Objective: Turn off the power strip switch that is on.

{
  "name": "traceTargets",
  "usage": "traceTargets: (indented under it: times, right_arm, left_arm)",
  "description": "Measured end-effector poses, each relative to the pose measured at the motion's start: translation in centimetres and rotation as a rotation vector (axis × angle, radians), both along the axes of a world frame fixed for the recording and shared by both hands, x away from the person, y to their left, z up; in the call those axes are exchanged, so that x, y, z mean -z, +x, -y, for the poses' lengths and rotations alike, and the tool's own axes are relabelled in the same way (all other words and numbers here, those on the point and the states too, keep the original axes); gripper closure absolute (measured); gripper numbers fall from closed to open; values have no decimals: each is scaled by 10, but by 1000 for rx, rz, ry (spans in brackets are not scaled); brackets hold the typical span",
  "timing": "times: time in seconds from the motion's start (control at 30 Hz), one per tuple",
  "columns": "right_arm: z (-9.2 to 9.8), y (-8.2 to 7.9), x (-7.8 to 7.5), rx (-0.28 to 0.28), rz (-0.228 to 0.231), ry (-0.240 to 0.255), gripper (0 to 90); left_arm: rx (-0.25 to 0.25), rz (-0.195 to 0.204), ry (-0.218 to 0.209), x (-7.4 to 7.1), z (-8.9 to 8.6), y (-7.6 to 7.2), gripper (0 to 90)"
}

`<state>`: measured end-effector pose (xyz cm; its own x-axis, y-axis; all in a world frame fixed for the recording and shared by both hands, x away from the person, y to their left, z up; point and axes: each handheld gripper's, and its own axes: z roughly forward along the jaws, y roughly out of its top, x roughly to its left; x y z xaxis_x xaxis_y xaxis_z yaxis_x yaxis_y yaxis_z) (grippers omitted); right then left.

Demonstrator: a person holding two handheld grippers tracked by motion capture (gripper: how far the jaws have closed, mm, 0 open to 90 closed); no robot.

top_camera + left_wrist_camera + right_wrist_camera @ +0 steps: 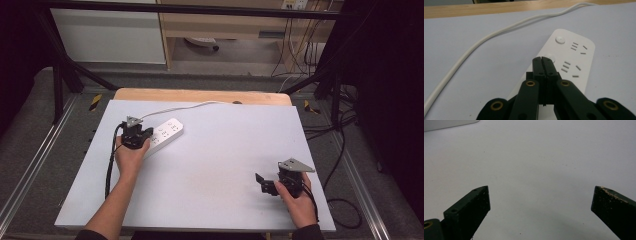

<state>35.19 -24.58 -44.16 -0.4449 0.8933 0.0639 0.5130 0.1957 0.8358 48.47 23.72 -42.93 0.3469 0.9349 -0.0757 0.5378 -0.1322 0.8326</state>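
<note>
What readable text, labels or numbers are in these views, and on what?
No readable text anywhere.
Power strip: no brand or lettering; just two round buttons and socket slots.
Left gripper, shut over the strip: no marks on the black jaws.
Right gripper, open above the grey table mat: no marks.
Wall outlet plate at the top of the high view: too small and blurred to read.

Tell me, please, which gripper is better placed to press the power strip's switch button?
The left gripper: its shut jaws sit over the power strip, tips at a round button. The right gripper stands open, far off.
</note>
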Motion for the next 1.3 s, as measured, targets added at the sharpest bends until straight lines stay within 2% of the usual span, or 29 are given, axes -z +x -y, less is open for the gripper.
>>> traceTargets:
  times: [0.17,0.4,0.47,0.6,0.83,0.93,1.07,1.13,1.2,1.3]
  right_arm:
    - [0,0,0,3,-2,1,30]
    - [1,0,0,2,-1,-2,30]
    - [1,0,0,2,-1,-1,30]
    - [0,0,0,3,-2,1,30]
    - [0,0,0,1,-3,-2,30]
    - [0,0,0,3,-3,-1,30]
    - [0,0,1,1,-3,-4,30]
    - [0,0,1,-1,-3,-5,30]
    - [0,0,1,-2,-3,-8,30]
    - [-1,0,1,0,-4,-5,30]
  left_arm:
    - [-13,15,-12,-2,0,0,900]
    - [2,34,-10,-7,2,0,900]
    - [0,40,-11,-8,3,0,829]
    - [21,49,-10,-11,5,-1,785]
    - [27,65,-43,-13,10,-2,533]
    - [28,96,-32,-15,12,-3,374]
    - [32,116,-38,-19,13,-5,240]
    - [34,101,-41,-20,15,-4,151]
    - [13,83,-23,-21,17,-4,101]
    - [23,62,-32,-22,19,-7,95]
